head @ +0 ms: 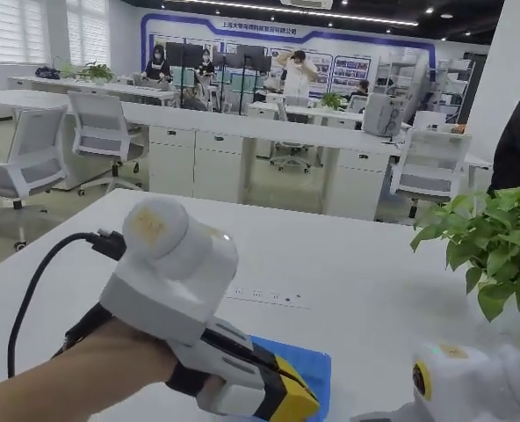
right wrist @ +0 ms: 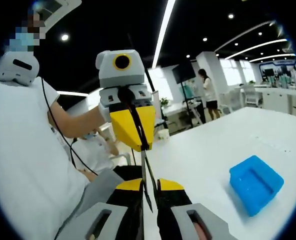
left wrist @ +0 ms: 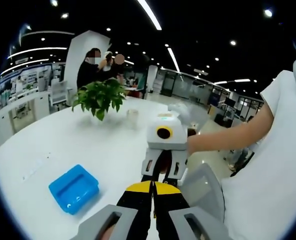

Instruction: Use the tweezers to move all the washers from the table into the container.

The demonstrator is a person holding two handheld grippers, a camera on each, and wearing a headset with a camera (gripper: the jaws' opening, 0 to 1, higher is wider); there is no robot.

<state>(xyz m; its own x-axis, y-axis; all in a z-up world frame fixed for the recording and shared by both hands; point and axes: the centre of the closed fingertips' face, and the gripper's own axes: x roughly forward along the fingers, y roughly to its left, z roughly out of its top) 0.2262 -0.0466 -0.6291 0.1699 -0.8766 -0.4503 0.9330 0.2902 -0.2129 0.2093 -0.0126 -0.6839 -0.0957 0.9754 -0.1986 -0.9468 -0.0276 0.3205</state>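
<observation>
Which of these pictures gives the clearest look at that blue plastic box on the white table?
The right gripper view: the blue square plastic box lies whole and unblocked, its hollow showing. The left gripper view shows it whole too. In the head view a gripper hides most of it.

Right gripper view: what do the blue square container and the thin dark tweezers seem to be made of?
The blue square container looks like moulded plastic: even colour, rounded corners, a soft sheen. The thin dark tweezers, held between the yellow jaws of the left gripper, look like metal, slim and pointed; whether dark-coated or just in shadow is unclear.
</observation>
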